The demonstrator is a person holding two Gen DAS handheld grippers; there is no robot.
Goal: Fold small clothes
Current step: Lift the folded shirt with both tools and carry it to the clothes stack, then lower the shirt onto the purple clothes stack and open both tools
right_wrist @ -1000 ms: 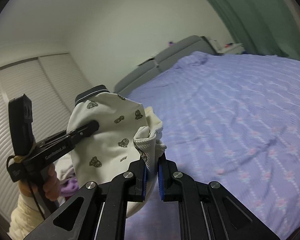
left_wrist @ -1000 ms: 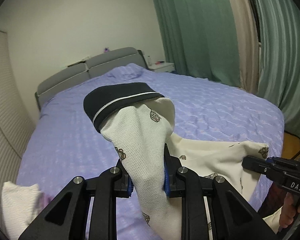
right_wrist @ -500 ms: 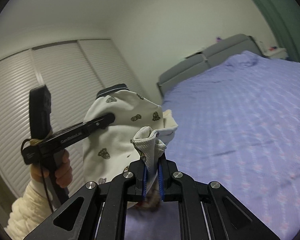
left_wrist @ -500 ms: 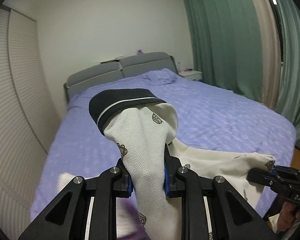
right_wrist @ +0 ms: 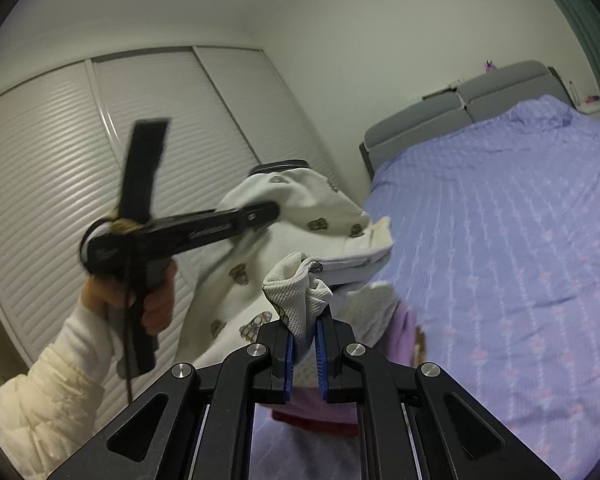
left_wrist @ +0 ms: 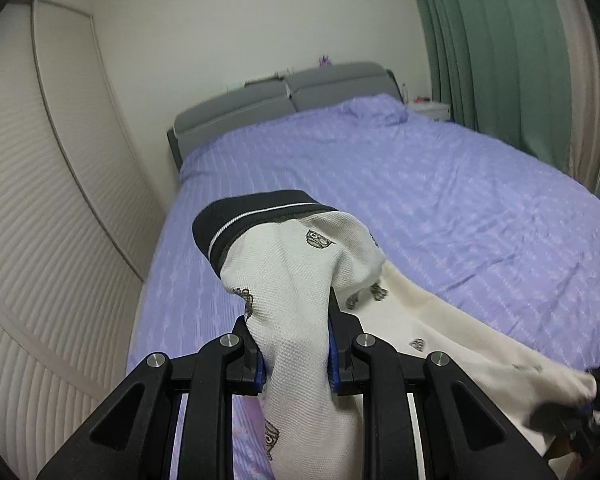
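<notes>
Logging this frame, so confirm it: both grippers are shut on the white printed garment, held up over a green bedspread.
One detail is wrong: the bedspread is purple, not green; the green is the curtains, as the left wrist view shows. The rest stands: the left gripper and right gripper are both shut on the white printed garment, held up over the bed.

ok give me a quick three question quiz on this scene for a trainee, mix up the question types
1. True or false: the left gripper is shut on the cream printed garment.
2. Multiple choice: what colour is the garment's ribbed band? A) green B) dark navy with a white stripe C) purple
3. Short answer: is the garment lying flat on the purple bedspread, or held up between the left gripper and the right gripper?

Key: 1 true. 2 B. 3 Held up in the air, each gripper pinching a different part of it.
</notes>
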